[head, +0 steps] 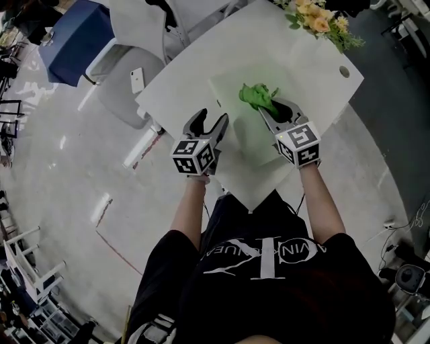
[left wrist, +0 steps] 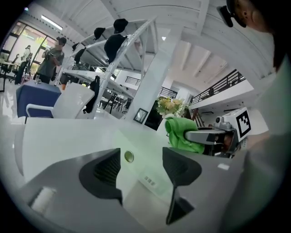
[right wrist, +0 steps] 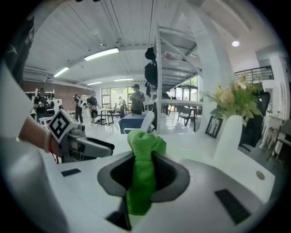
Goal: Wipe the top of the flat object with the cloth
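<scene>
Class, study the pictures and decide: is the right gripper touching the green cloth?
Touching. The right gripper view shows the green cloth pinched between the jaws of the right gripper, both pads pressing on it, its top bunched above them.

The flowers (head: 316, 19) run off the top edge; the cloth (head: 255, 94) partly vanishes between the right gripper (head: 271, 105) fingers (head: 269, 122).

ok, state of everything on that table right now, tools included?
left tool: open, nothing between its jaws.
right tool: shut on the green cloth.
green cloth: bunched, over the flat object; contact unclear.
flat object: lying flat on the table.
flower vase: upright.
</scene>
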Motion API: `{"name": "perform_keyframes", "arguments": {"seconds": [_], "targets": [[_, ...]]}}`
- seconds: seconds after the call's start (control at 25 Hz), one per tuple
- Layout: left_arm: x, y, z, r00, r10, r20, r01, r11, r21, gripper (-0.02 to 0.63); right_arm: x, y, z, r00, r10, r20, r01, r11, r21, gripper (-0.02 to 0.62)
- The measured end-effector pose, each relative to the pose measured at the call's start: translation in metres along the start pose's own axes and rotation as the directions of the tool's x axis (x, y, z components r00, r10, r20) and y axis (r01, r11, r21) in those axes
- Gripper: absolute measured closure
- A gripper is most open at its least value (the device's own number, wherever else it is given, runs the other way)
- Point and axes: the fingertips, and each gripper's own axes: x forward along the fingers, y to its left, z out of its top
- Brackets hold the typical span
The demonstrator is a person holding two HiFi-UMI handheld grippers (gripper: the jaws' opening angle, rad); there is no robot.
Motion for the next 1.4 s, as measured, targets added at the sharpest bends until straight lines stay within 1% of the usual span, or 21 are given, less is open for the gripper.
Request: {"name": "perform_keyframes", "arguments": {"seconds": [0.08,0.24,0.4,0.48,0.6,0.72,0.84,0.96,1.2,1.4], "targets": [[0.008,0.0,-0.004,1.0,-0.009,-0.012,0.009,0.999,-0.033,0.327,0.018,0.003,0.005,0.999,0.024,-0.02,-0.025,0.999,-0.034,0.526],[0.018,0.0,-0.01,1.0,-0.003,-0.02,0.001,0.996,-0.085,0.327,0.053,0.011,0.013,0.995,0.077,-0.057,-0.082,0.992,-0.093,0.526],[0.027,0.0,-0.015,0.999,0.005,-0.035,-0.009,0.994,-0.109,0.328,0.089,0.019,0.024,0.988,0.133,-0.082,-0.143,0.982,-0.125,0.527],[0.03,0.0,-0.016,0.999,0.006,-0.033,-0.01,0.994,-0.112,0.345,0.106,0.025,0.029,0.984,0.157,-0.084,-0.168,0.975,-0.147,0.527],[0.031,-0.002,-0.018,1.0,0.005,-0.026,-0.008,0.993,-0.117,0.37,0.124,0.034,0.023,0.973,0.186,-0.135,-0.207,0.964,-0.165,0.527],[0.03,-0.003,-0.019,1.0,0.01,-0.025,-0.013,0.992,-0.125,0.377,0.136,0.04,0.015,0.96,0.199,-0.199,-0.243,0.943,-0.228,0.528],[0.031,-0.003,-0.02,1.0,0.012,-0.028,-0.016,0.993,-0.119,0.397,0.143,0.045,0.006,0.947,0.191,-0.257,-0.266,0.915,-0.302,0.528],[0.031,-0.003,-0.021,1.0,0.015,-0.026,-0.018,0.993,-0.117,0.407,0.146,0.043,0.004,0.944,0.172,-0.281,-0.264,0.906,-0.332,0.528],[0.031,-0.004,-0.022,0.999,0.01,-0.052,-0.016,0.993,-0.113,0.408,0.144,0.018,0.001,0.948,0.096,-0.304,-0.196,0.927,-0.319,0.528],[0.03,-0.004,-0.021,0.998,0.015,-0.061,-0.022,0.993,-0.117,0.41,0.136,-0.009,-0.005,0.948,0.054,-0.313,-0.151,0.944,-0.295,0.528]]}}
